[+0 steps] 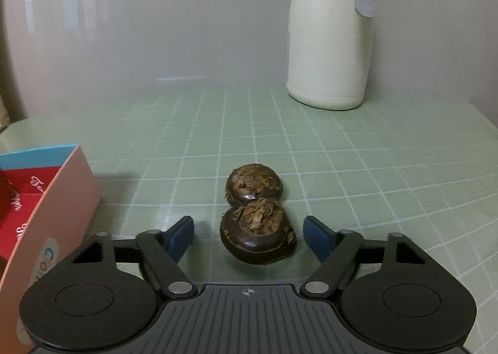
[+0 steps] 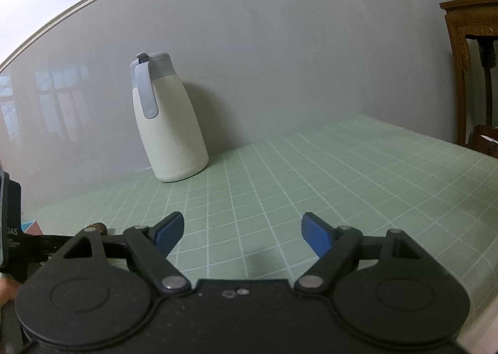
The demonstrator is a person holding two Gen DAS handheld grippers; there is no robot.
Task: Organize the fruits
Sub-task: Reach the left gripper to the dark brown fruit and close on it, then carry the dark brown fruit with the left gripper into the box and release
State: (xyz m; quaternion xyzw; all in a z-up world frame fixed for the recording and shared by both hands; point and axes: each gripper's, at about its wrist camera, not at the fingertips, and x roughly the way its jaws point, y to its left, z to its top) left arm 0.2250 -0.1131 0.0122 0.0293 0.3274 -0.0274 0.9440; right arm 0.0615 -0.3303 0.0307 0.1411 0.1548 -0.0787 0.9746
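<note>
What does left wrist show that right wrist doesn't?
Left wrist only: two dark brown fruits touching on the mat, the nearer one between the open left gripper fingers, and a pink-and-blue box at left.
Right wrist only: the open right gripper over bare mat, and a wooden stand at far right.
Both: the cream jug by the wall, and the green grid mat.

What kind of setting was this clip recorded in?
Probably a home, at a tabletop against a wall: a green grid mat covers the surface, a cream thermos jug stands on it, and carved wooden furniture sits alongside.
</note>
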